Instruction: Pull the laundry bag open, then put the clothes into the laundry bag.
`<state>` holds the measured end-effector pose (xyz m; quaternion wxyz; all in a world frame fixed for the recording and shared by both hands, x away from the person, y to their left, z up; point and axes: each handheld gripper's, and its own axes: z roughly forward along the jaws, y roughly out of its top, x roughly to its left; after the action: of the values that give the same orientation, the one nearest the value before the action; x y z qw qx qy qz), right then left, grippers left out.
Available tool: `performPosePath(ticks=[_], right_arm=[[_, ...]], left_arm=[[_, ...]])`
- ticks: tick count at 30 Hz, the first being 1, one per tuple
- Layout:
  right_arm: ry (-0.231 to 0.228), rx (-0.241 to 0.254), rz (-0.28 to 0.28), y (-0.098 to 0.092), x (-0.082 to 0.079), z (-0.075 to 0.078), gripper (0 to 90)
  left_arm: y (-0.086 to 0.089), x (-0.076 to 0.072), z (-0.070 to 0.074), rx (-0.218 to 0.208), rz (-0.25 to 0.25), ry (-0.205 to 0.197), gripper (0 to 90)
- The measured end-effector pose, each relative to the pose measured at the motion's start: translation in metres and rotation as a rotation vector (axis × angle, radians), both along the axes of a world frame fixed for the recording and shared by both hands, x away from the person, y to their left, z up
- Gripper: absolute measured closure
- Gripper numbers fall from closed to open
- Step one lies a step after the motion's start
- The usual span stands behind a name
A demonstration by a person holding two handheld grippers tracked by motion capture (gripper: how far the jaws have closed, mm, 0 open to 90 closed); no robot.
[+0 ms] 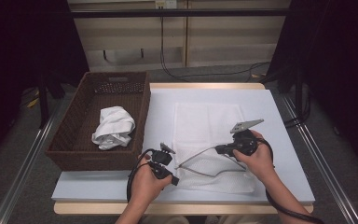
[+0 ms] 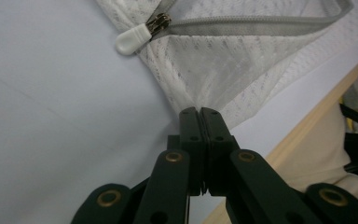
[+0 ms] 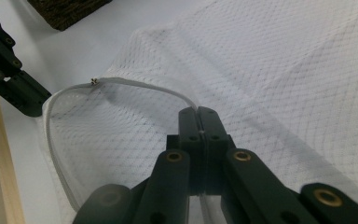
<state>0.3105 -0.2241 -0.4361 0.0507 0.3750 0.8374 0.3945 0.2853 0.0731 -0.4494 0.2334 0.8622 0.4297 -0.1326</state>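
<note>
Mesh laundry bag [image 1: 209, 140] lies flat near the surface's front edge, zipper mouth gaping. Left gripper [image 2: 199, 112]: jaws clamped on the bag's mesh corner below the zipper pull [image 2: 133, 39]. Right gripper [image 3: 198, 112]: jaws clamped on the zipper edge.

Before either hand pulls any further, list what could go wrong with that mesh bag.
1. The left gripper pinches only a thin corner of the mesh laundry bag, so the net may slip out or snag under tension.
2. The right gripper is shut on the zipper edge; pulling the hands apart could strain the seam at the zipper pull.
3. The bag lies near the table's front edge and may slide off.
</note>
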Motion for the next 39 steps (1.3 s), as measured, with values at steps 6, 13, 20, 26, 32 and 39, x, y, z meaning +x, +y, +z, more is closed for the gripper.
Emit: performPosePath(ticks=[6,13,20,26,32,39], right_arm=[[-0.005,0.008,0.010,-0.001,-0.002,0.001,90.0],[-0.005,0.003,0.019,0.001,-0.003,0.001,90.0],[-0.011,0.011,0.028,0.002,-0.004,0.002,90.0],[-0.033,0.011,0.030,0.001,-0.004,0.005,90.0],[-0.067,0.043,0.036,0.000,-0.005,0.010,90.0],[-0.089,0.051,0.026,0.000,-0.002,0.014,90.0]], left_arm=[[0.002,0.004,0.012,-0.045,0.010,-0.045,70.7],[0.006,0.013,0.029,-0.103,0.037,-0.128,47.7],[0.006,0.026,0.040,-0.129,0.053,-0.182,27.7],[0.008,0.039,0.050,-0.145,0.056,-0.211,18.7],[0.008,0.050,0.064,-0.155,0.046,-0.258,14.3],[0.015,0.065,0.081,-0.150,0.071,-0.301,8.8]])
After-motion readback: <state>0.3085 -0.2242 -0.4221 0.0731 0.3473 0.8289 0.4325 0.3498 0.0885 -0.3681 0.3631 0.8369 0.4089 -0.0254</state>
